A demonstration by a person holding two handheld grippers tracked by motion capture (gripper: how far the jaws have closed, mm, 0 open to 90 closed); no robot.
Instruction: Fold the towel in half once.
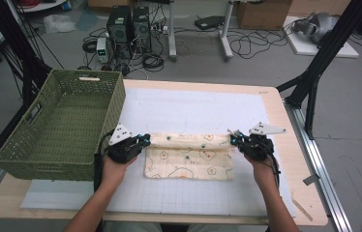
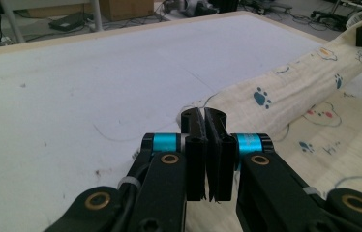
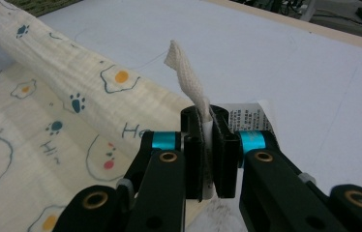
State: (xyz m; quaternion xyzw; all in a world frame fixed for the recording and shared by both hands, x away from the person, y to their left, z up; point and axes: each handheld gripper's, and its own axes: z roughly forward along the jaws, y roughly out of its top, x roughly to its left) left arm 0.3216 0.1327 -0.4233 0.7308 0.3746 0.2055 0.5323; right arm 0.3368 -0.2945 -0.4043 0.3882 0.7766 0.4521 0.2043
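Note:
A cream printed cloth with egg and paw patterns lies on the white mat, its far edge lifted into a fold stretched between both grippers. My left gripper pinches the cloth's left corner; in the left gripper view the jaws are pressed together with the cloth running off to the right. My right gripper is shut on the right corner; in the right gripper view a tip of the cloth and its label stick out past the gripper.
A green woven basket stands at the table's left, close to my left hand. The white gridded mat covers most of the wooden table. Computers, cables and boxes lie on the floor beyond.

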